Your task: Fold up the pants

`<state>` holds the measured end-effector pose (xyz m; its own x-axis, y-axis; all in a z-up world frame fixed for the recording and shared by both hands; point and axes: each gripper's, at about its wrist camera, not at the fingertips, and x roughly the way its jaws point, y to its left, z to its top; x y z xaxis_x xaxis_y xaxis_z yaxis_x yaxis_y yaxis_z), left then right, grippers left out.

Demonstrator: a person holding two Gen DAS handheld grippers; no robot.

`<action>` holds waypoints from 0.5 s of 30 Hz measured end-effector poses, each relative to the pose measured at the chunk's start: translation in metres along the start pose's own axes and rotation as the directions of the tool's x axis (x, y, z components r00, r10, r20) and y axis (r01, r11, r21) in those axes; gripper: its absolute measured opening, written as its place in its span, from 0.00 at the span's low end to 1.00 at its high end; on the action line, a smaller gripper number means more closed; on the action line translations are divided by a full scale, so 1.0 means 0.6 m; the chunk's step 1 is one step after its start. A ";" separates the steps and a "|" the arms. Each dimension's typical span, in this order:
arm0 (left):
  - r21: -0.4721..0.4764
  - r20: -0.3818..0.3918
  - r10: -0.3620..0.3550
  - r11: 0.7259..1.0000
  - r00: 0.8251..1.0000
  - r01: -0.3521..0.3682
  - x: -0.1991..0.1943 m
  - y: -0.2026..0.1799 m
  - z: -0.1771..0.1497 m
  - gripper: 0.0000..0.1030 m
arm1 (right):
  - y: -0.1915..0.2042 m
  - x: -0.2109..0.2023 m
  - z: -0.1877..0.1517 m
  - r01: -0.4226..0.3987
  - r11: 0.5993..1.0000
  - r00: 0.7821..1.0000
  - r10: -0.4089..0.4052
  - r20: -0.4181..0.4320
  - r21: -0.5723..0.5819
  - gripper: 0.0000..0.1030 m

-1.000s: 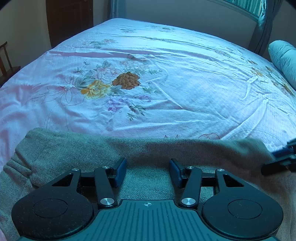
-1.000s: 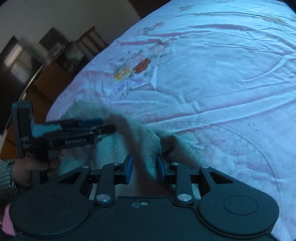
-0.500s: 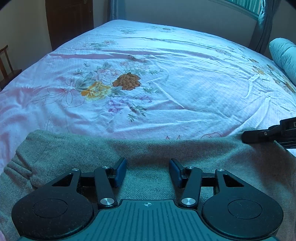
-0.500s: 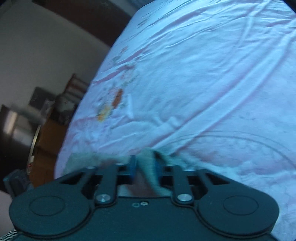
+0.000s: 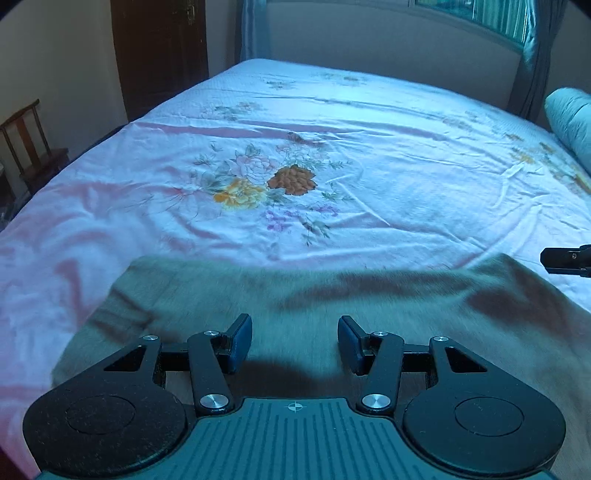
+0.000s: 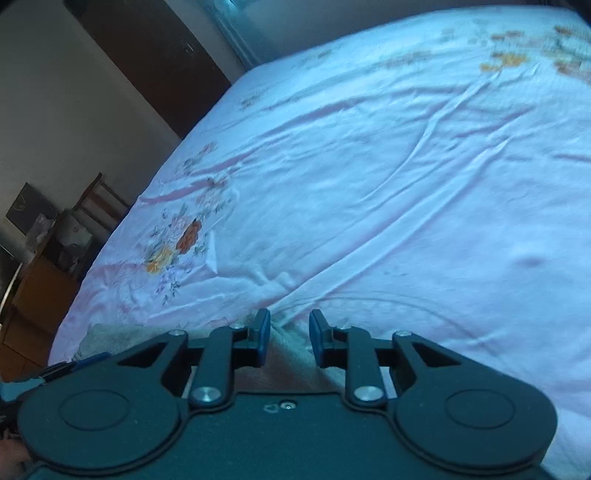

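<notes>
A: What does the left wrist view give you?

B: The left gripper [image 5: 294,341] hovers over the grey-green pants [image 5: 332,306], jaws parted, nothing between the pads; the cloth lies below them. The pants stretch in a wide band along the near edge of the bed [image 5: 424,177], and their far hem runs almost from the near left corner to the right side. The tip of the right gripper [image 5: 565,260] pokes in at the right, just past the cloth's far right corner.

A: And the right wrist view?

B: Far less of the pants [image 6: 288,365]: only a strip beneath the right gripper [image 6: 289,334] and a bit toward the bed's near left corner. Its jaws are opening; the gap is narrow, and cloth lies under and behind the pads, not pinched by them as far as I can see.

A: Anything only one camera catches?

B: The left view alone shows a bluish pillow [image 5: 570,122] at the right edge and a curtained window [image 5: 480,11]. The right view alone shows a wooden cabinet [image 6: 33,306] cluttered with things beside the bed's left edge. A dark door [image 5: 159,55] and a wooden chair [image 5: 33,147] show in both.
</notes>
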<state>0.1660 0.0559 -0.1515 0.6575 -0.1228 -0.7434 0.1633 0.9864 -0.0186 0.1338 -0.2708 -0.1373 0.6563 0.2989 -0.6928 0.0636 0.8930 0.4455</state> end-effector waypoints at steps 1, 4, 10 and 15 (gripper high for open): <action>-0.007 -0.005 -0.005 1.000 1.000 0.005 -0.009 0.002 -0.010 0.51 | 0.007 -0.015 -0.009 0.018 0.999 1.000 -0.018 0.019 -0.037 0.15; -0.025 -0.078 0.001 1.000 0.997 -0.002 -0.002 0.011 -0.040 0.51 | 0.016 -0.024 -0.042 0.004 0.998 1.000 -0.005 -0.013 -0.065 0.14; -0.055 -0.084 0.034 0.998 0.996 -0.039 -0.007 0.032 -0.063 0.50 | -0.017 -0.027 -0.077 0.152 0.988 0.988 -0.152 -0.002 0.029 0.06; -0.077 -0.051 0.011 0.997 0.999 -0.015 -0.054 0.016 -0.074 0.50 | -0.030 -0.131 -0.108 0.129 0.990 0.988 -0.134 0.082 0.061 0.18</action>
<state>0.1135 0.0743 -0.1574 0.6213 -0.1065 -0.7763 0.0962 0.9936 -0.0593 0.0325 -0.2885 -0.1277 0.7010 0.1482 -0.6976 0.1933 0.9021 0.3859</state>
